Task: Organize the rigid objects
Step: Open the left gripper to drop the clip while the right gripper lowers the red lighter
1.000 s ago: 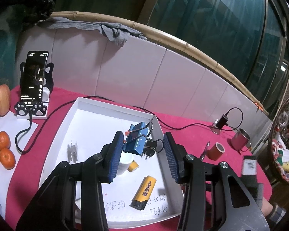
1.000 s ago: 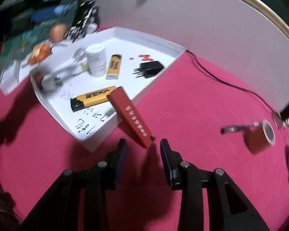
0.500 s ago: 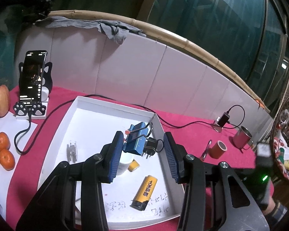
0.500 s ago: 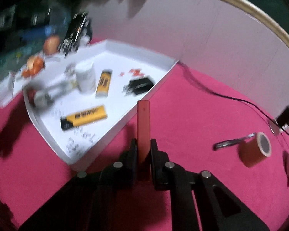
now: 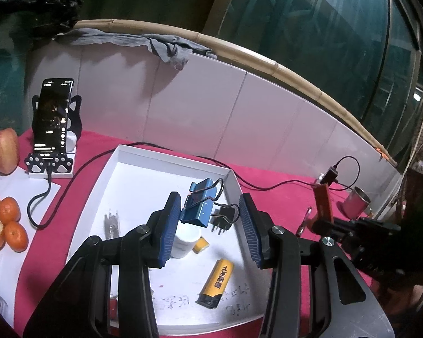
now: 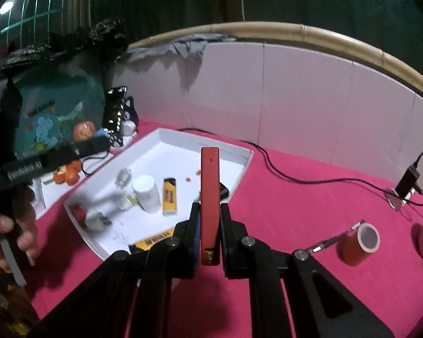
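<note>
**Red bar gripped upright beside the tray's right edge**

The right gripper (image 6: 208, 219) is clamped on a flat red bar (image 6: 210, 194), which stands upright between its fingers and rises well above them. In the right wrist view the bar sits in front of the white tray's (image 6: 246, 166) right wall, over the pink tablecloth (image 6: 282, 219). From the left wrist view the same red bar (image 5: 323, 202) appears off to the right of the tray (image 5: 166, 153), near the metal cup (image 5: 355, 201).

The left gripper (image 5: 210, 228) is spread wide over the tray, and a blue binder clip (image 5: 197, 209) sits against its left finger; whether it hangs there or lies on the tray floor cannot be told. Below lie a white bottle (image 5: 184, 242), a black plug (image 5: 221, 219) and a yellow lighter (image 5: 218, 283), leaving bare tray floor toward the far-left corner.

Right of the tray, the cloth is open up to a roll of orange tape (image 6: 358, 240) and a pen (image 6: 332, 238) just beside it. A black cable (image 6: 296, 177) runs along the back near the white wall panel (image 6: 310, 98).
</note>
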`<state>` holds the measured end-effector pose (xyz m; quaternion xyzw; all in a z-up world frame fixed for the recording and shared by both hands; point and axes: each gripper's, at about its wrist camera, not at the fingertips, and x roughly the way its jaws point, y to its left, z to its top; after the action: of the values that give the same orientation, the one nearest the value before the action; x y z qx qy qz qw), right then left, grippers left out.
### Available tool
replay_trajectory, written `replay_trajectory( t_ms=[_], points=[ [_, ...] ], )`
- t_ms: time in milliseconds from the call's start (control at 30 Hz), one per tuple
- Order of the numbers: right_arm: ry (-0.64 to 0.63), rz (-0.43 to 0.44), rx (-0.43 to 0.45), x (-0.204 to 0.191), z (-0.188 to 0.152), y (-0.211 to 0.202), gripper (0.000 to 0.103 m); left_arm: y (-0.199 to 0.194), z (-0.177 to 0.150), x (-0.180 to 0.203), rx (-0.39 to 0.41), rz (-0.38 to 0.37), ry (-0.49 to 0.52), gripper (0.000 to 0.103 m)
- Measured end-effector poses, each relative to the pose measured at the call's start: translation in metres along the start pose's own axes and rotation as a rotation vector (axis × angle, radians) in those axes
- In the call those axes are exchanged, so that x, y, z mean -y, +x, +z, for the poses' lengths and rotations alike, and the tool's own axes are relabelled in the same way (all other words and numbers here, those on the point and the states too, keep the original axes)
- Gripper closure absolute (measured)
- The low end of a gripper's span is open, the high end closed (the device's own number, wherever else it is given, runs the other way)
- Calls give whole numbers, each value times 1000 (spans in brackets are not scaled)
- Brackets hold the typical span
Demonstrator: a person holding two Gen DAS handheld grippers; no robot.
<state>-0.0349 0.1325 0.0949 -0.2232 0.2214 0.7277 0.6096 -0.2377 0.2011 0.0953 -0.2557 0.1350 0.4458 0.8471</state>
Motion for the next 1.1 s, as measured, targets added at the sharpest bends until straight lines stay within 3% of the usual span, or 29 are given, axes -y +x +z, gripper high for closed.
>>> replay_trajectory(
  t_ms=[433, 700, 900, 1100],
  points=[
    [18, 34, 9, -19, 29, 12, 93, 2, 3, -8, -1, 27, -2, 61],
    [69, 51, -33, -25, 43, 37, 93, 10, 30, -35, 16, 93, -21, 61],
    [111, 44, -100, -31, 46, 73, 93, 36, 42, -51, -39, 130, -29, 61],
    [124, 22, -170, -37, 38, 110, 93, 64, 29, -53, -126, 226, 3, 60]
  ],
)
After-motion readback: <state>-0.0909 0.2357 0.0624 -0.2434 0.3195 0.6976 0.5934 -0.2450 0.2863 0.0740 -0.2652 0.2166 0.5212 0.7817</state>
